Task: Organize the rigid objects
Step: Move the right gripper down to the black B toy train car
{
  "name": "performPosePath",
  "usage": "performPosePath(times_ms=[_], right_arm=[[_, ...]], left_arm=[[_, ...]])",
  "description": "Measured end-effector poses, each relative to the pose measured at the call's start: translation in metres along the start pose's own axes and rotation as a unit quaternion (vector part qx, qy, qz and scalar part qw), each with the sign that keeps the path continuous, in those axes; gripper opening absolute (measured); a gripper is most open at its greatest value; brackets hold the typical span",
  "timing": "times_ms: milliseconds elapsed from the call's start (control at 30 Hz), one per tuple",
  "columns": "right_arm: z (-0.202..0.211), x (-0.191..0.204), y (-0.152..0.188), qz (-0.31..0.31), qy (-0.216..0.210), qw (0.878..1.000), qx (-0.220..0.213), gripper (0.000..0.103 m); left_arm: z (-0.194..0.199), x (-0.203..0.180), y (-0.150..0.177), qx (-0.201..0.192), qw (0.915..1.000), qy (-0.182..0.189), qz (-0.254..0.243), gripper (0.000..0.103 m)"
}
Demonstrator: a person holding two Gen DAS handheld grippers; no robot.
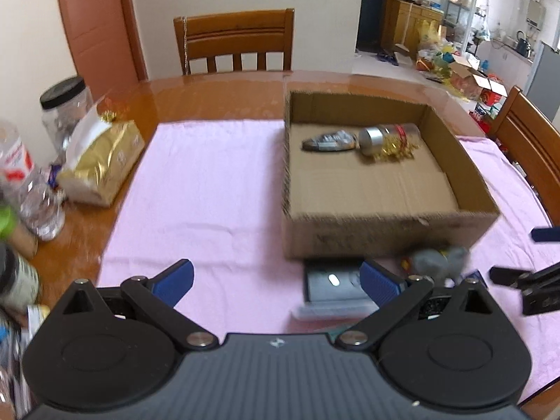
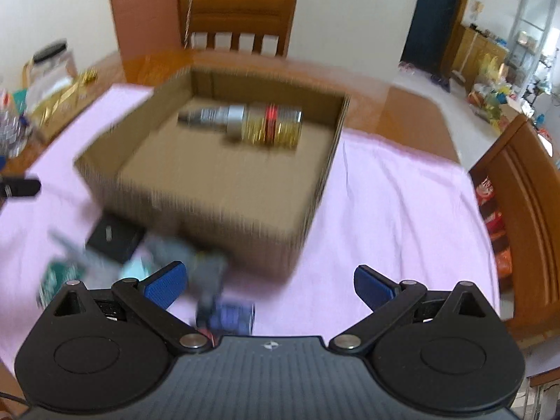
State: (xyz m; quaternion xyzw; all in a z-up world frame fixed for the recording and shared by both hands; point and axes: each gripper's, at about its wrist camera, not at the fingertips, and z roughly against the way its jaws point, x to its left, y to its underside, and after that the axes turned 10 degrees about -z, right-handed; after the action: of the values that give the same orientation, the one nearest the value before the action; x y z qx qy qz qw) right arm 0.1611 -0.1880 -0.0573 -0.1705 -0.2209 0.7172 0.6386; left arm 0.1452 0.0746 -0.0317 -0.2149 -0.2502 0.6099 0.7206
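Box (image 1: pixel 381 189) sits on the pink cloth (image 1: pixel 217 182), open top, already holding 2 items toward its far wall: a clear jar with a silver cap (image 1: pixel 388 138) lying on its side with gold bits inside, and a grey-silver object (image 1: pixel 327 141) touching the cap end; can't tell what that one is. Leftovers are clustered on the cloth just in front of the box's near wall: a dark flat case (image 1: pixel 330 283), a grey lumpy object (image 1: pixel 437 260), and in the right wrist view something blue (image 2: pixel 232 316) low between the fingers, too blurred to identify. Left gripper (image 1: pixel 276 281) is spread wide and empty, with the dark case right beside its right-hand pad. Right gripper (image 2: pixel 269 285) is also spread wide and empty, hanging near the grey object. My read: next pick is from that front cluster. Risks: both frames are motion-blurred, so a fast approach could miss or knock items around. Cluster items are touching or overlapping, so closing on 1 could drag its neighbour. Both grippers are near the same pile, so they could collide. The jar lies on its side and may roll if the box gets bumped. Cloth could bunch under a low approach.
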Motion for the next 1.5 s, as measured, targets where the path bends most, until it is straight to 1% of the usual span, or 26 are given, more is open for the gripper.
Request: performPosePath(times_ms=[67,167,233,300,433,567,733,867,933,1100,1233,1267,1367,1500], right_arm=[[-0.004,-0.004,0.011,-0.013,-0.014,1.000,0.011,0.103],[-0.013,-0.004,0.028,-0.029,-0.032,0.999,0.028,0.103],[-0.019,-0.001,0.035,-0.027,-0.032,0.999,0.032,0.103],[-0.026,0.005,0.038,-0.023,-0.024,0.999,0.035,0.103],[-0.036,0.007,0.034,-0.030,-0.018,0.999,0.037,0.103],[-0.054,0.006,0.030,-0.050,0.002,0.997,0.055,0.103],[-0.062,-0.001,0.030,-0.042,0.045,0.996,0.063,0.103],[-0.061,-0.026,0.031,-0.071,0.033,0.994,0.072,0.103],[-0.061,-0.031,0.032,-0.063,0.030,0.995,0.072,0.103],[-0.061,-0.029,0.033,-0.059,0.029,0.995,0.070,0.103],[-0.059,-0.031,0.035,-0.058,0.027,0.996,0.062,0.103],[-0.059,-0.031,0.035,-0.058,0.027,0.996,0.061,0.103],[-0.060,-0.031,0.035,-0.058,0.027,0.996,0.061,0.103],[-0.060,-0.031,0.035,-0.058,0.027,0.996,0.061,0.103]], left_arm=[[0.003,-0.008,0.007,0.006,1.0000,0.000,0.004,0.101],[0.004,-0.021,0.016,0.016,0.9998,-0.013,-0.005,0.101],[0.004,-0.027,0.021,0.020,0.9996,-0.014,-0.010,0.101],[0.003,-0.032,0.023,0.022,0.9997,-0.007,-0.008,0.101],[-0.001,-0.036,0.025,0.018,0.9998,0.005,-0.012,0.101],[-0.005,-0.039,0.027,0.019,0.9995,0.016,-0.018,0.101],[-0.013,-0.039,0.029,0.025,0.9990,0.032,-0.019,0.101],[-0.019,-0.043,0.029,0.030,0.9983,0.044,-0.021,0.101],[-0.023,-0.048,0.030,0.036,0.9978,0.051,-0.023,0.101],[-0.035,-0.057,0.030,0.046,0.9970,0.056,-0.027,0.101],[-0.043,-0.058,0.032,0.055,0.9972,0.042,-0.031,0.101],[-0.044,-0.057,0.033,0.057,0.9971,0.040,-0.030,0.101],[-0.041,-0.050,0.038,0.061,0.9965,0.052,-0.022,0.101],[-0.036,-0.042,0.046,0.067,0.9958,0.053,-0.033,0.102]])
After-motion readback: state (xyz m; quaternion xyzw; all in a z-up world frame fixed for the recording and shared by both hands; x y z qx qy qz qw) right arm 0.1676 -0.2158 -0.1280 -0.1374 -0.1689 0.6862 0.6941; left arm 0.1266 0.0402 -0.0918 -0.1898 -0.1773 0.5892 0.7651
